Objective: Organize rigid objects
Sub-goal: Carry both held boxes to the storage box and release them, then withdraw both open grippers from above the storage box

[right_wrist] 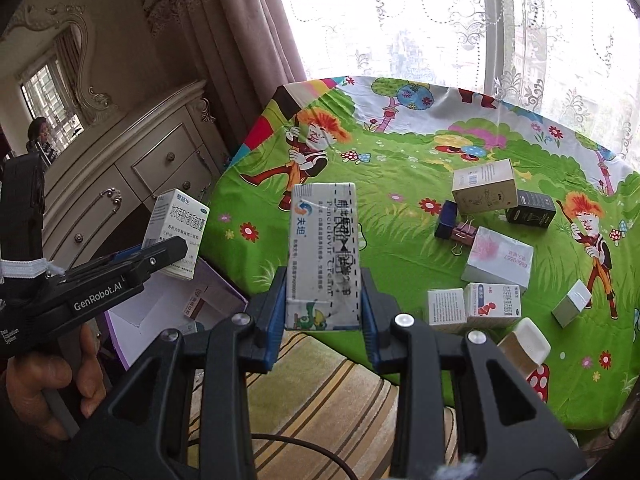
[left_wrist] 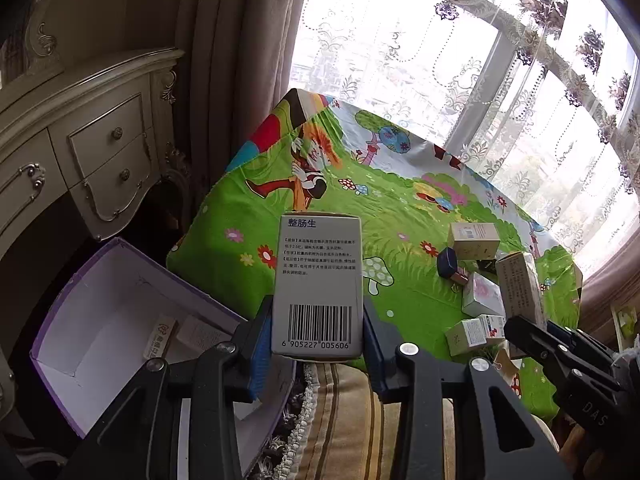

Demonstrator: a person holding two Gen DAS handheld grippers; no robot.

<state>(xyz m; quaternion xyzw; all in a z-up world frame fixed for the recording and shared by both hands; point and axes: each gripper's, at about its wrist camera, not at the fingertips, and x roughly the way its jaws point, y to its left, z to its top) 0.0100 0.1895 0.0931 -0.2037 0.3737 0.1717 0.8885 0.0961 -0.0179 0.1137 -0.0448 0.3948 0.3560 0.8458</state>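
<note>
My left gripper (left_wrist: 316, 312) is shut on a white medicine box with a barcode (left_wrist: 316, 276), held upright above the table's near edge. In the right wrist view this box (right_wrist: 176, 232) and the left gripper (right_wrist: 170, 254) hang over an open purple carton (right_wrist: 216, 284). The carton (left_wrist: 100, 312) stands lower left and has a few small boxes inside. My right gripper (right_wrist: 324, 312) is shut on a worn white and blue box (right_wrist: 320, 256). From the left wrist view that gripper (left_wrist: 534, 322) and its box (left_wrist: 518, 284) are at the right.
Several small boxes (right_wrist: 496, 260), a black box (right_wrist: 530, 208) and a binder clip (right_wrist: 460, 232) lie on the green cartoon tablecloth (right_wrist: 400, 240). A striped cushion (right_wrist: 320, 392) lies below the grippers. A cream dresser (left_wrist: 80, 152) stands at the left, with curtains and a window behind.
</note>
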